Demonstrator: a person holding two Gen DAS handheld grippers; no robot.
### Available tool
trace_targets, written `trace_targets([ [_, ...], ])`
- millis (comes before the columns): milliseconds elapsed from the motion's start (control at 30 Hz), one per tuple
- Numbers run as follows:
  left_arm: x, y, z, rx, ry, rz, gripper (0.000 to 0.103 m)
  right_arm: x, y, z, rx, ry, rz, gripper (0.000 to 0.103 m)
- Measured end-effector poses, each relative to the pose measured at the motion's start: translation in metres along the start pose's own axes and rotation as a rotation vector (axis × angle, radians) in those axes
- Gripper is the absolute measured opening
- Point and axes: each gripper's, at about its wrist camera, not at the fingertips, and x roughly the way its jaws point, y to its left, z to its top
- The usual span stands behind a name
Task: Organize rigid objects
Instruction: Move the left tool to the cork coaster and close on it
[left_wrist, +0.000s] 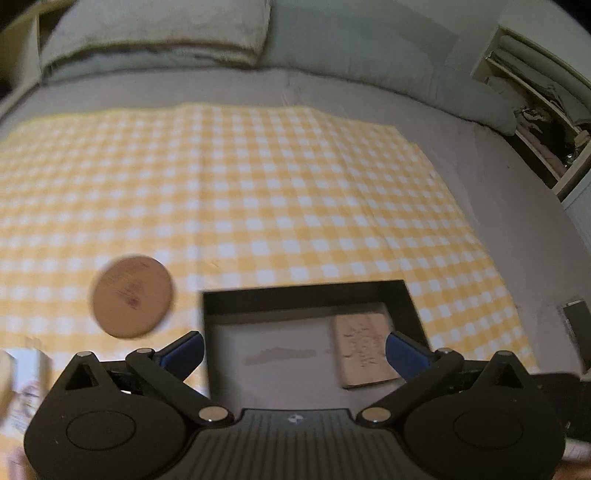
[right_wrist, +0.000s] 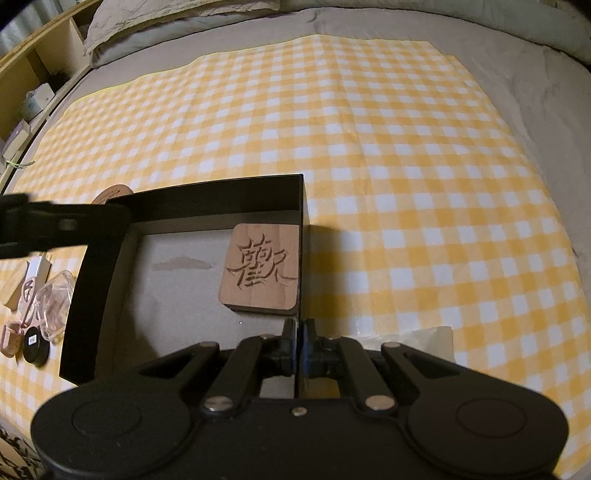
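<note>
Carved block (right_wrist: 259, 272) lies flat in the box's (right_wrist: 218, 192) right corner; left gripper (left_wrist: 294, 352) gapes empty, right gripper (right_wrist: 298, 347) clamps the box's right wall.

Grey bed (left_wrist: 332, 88) under a yellow checked cloth (right_wrist: 369, 129), pillow (left_wrist: 159, 33), open shelves (left_wrist: 532, 107) beside it

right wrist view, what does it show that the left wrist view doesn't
Only the right wrist view: the shut right gripper pinching the black box's wall, and a clear glass bottle beside the box. Only the left wrist view: the open, empty left gripper and the whole round wooden coaster. Both: the carved wooden block in the box, on yellow checked cloth.
</note>
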Motion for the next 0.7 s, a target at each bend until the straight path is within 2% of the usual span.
trace_targets([
  [133,-0.02,0.012,-0.002,0.083,-0.069,0.069,0.103,0.0,-0.001,0.002,-0.003,-0.005,-0.002,0.004],
  [333,-0.038,0.034,-0.003,0.161,-0.131,0.105,0.103,-0.002,0.0,0.004,-0.008,-0.011,-0.012,0.004],
  [467,-0.042,0.05,0.0,0.147,-0.15,0.13,0.103,-0.002,-0.001,0.004,-0.01,-0.005,-0.011,0.004],
  [700,-0.035,0.086,0.012,0.054,-0.19,0.153,0.103,-0.003,-0.006,0.002,0.005,0.021,0.007,0.004],
])
